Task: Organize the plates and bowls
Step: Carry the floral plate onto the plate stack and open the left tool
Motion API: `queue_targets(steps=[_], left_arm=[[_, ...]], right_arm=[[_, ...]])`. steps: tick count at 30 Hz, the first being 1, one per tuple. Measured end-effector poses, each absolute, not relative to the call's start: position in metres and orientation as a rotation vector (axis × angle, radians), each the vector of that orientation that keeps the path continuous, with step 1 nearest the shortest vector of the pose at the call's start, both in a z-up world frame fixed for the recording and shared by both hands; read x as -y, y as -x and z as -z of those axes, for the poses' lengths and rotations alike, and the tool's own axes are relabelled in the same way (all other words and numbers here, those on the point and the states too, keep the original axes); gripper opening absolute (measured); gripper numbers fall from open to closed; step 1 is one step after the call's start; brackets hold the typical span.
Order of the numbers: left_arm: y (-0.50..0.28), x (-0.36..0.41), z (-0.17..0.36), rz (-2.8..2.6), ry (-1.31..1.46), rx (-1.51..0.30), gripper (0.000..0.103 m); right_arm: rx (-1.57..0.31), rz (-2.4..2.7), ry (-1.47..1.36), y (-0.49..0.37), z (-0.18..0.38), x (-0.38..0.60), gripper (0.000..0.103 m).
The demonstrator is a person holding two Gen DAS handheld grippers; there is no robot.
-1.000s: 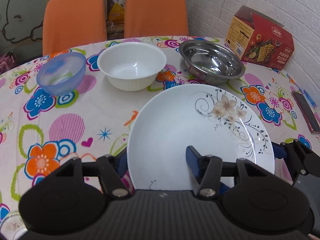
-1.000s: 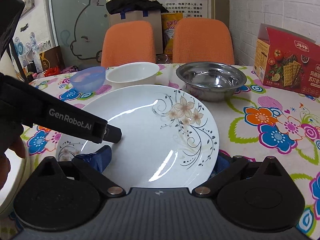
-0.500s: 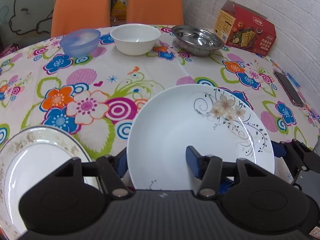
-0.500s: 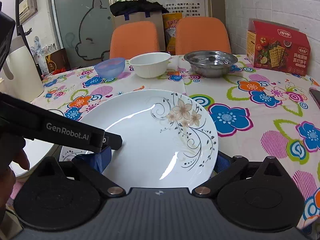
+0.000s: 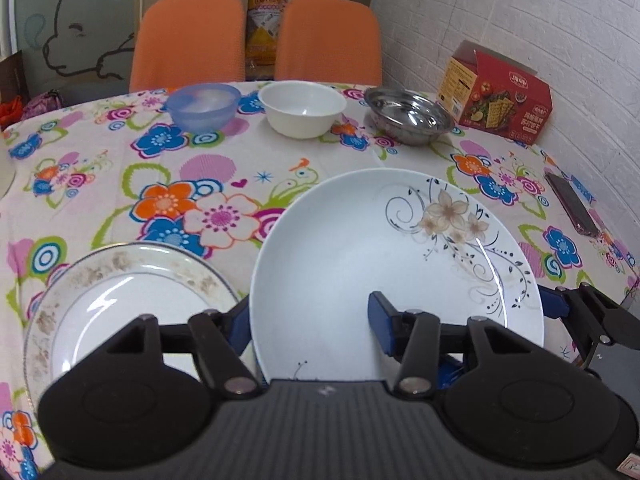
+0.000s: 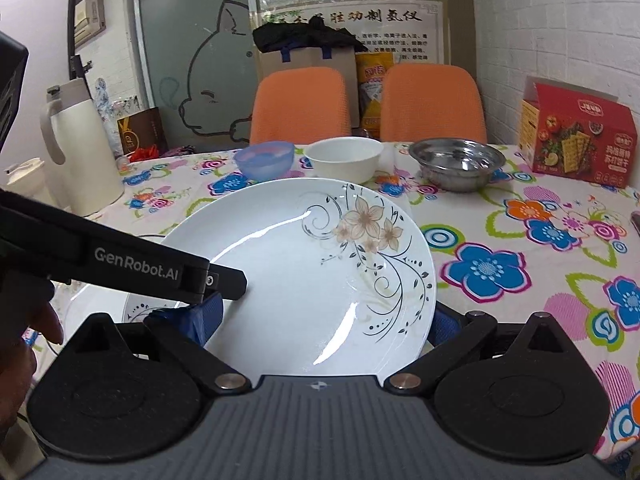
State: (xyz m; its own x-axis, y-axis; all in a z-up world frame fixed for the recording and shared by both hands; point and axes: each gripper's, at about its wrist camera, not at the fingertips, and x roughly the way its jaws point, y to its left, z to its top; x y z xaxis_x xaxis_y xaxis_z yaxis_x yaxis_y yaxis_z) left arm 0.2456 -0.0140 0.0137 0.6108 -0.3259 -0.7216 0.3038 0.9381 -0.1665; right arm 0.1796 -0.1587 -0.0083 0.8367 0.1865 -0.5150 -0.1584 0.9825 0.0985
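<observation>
Both grippers — left gripper (image 5: 310, 316) and right gripper (image 6: 326, 322) — clamp opposite rims of the flowered plate (image 5: 396, 264), held level.

White plate (image 5: 352, 256) bears beige flowers with black vines; tablecloth (image 5: 120, 184) shows bright multicoloured blooms; chairs (image 5: 188, 40) are orange.

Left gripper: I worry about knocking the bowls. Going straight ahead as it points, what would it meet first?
Beyond the floral plate held by the left gripper, bare tablecloth, then probably the white bowl; depth is unclear.
</observation>
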Motion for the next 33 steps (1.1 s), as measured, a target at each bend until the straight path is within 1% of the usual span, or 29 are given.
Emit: queue_targets(steps=[7, 15, 20, 22, 28, 33], left_arm=[[-0.232, -0.06, -0.019, 0.222, 0.085, -0.826, 0.049], [-0.226, -0.129, -0.002, 0.101, 0.154, -0.857, 0.048], [-0.224, -0.135, -0.001, 0.108, 0.139, -0.819, 0.049], [-0.226, -0.136, 0.0, 0.103, 0.134, -0.809, 0.05], [-0.232, -0.154, 0.009, 0.113, 0.218, -0.833, 0.053], [-0.227, -0.16, 0.008, 0.141, 0.248, -0.81, 0.055]], right_arm=[[-0.557, -0.334, -0.018, -0.192, 0.007, 0.095, 0.09], [-0.617, -0.441, 0.018, -0.203, 0.021, 0.037, 0.09], [-0.607, -0.431, 0.07, -0.209, 0.022, 0.026, 0.09], [-0.603, -0.433, 0.087, -0.21, 0.023, 0.024, 0.09], [-0.633, -0.465, 0.082, -0.214, 0.029, 0.017, 0.088], [-0.642, -0.479, 0.063, -0.213, 0.03, 0.018, 0.088]])
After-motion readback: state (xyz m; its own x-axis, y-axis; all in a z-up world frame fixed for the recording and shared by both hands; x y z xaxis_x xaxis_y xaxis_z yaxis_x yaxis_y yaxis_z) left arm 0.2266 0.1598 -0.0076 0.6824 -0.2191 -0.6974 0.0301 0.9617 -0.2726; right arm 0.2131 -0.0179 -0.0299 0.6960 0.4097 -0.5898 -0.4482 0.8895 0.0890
